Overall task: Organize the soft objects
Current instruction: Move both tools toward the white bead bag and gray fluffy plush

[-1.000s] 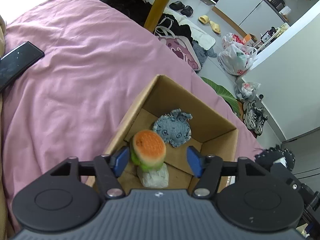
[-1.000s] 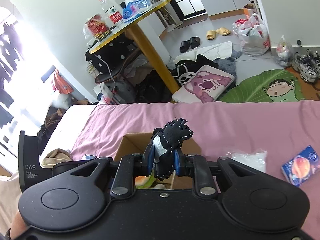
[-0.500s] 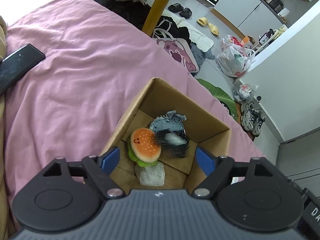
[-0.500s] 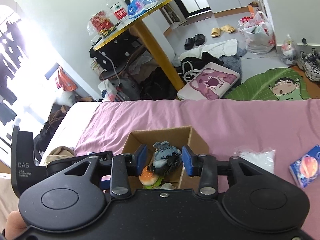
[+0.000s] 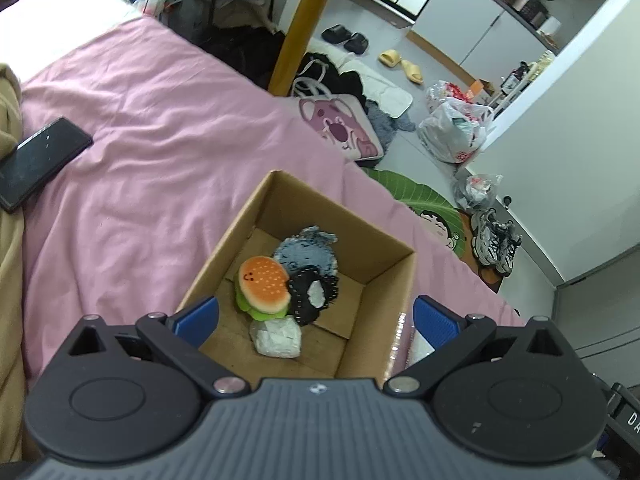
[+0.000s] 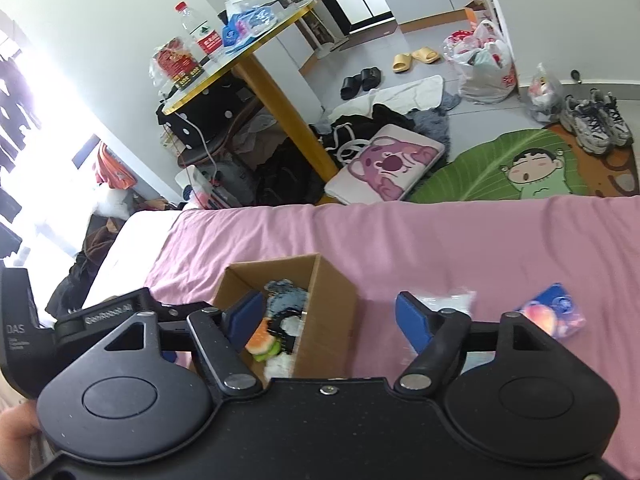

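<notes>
Your left gripper [image 5: 316, 316] is wide apart and holds nothing. Your right gripper [image 6: 326, 320] is wide apart too, with nothing in it. The cardboard box [image 5: 244, 224] sits on the pink bed sheet [image 5: 140, 140]. Inside lie the burger toy [image 5: 264, 284], the black toy [image 5: 314, 294], the blue toy [image 5: 308, 250] and a white lump [image 5: 276, 338], all touching.

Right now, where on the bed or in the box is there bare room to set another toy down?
Inside the cardboard box, the floor is bare along the right wall; the left side is crowded by the burger plush, black plush, blue plush and white lump. The pink sheet between box and phone is free.
</notes>
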Action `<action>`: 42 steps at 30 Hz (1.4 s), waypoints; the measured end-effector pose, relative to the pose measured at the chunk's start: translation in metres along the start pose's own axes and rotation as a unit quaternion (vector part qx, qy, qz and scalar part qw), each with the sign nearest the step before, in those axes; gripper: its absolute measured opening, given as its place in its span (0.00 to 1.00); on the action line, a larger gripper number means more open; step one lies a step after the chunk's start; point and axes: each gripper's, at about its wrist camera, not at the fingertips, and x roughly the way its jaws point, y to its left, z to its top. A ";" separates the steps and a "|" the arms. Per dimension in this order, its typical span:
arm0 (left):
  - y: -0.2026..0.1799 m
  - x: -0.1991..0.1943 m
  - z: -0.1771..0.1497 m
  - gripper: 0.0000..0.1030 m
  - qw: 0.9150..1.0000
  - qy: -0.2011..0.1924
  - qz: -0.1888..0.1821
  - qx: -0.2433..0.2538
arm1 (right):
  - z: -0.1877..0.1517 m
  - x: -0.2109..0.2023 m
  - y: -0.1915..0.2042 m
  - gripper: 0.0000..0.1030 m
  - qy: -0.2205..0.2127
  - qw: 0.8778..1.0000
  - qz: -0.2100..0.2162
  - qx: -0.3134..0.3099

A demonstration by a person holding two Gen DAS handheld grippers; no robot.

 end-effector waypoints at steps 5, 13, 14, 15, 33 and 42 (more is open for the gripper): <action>-0.015 -0.010 -0.007 1.00 1.000 -0.013 -0.008 0.016 | 0.001 -0.014 -0.011 0.80 0.010 1.000 -0.005 -0.014; -0.042 -0.022 -0.020 1.00 0.999 -0.003 -0.015 0.047 | 0.002 -0.031 -0.023 0.93 0.018 1.000 0.003 -0.014; -0.046 -0.023 -0.022 0.99 0.998 0.000 -0.010 0.055 | 0.001 -0.033 -0.024 0.95 0.020 1.000 0.002 -0.016; -0.049 -0.023 -0.024 1.00 0.998 0.003 -0.008 0.062 | 0.001 -0.034 -0.027 0.95 0.022 1.000 0.003 -0.016; -0.098 -0.033 -0.064 0.99 0.990 0.043 0.010 0.137 | -0.009 -0.064 -0.073 0.99 0.026 0.999 -0.010 0.015; -0.124 -0.034 -0.083 0.99 0.984 0.060 0.009 0.167 | -0.024 -0.070 -0.098 0.99 0.034 0.999 -0.020 0.034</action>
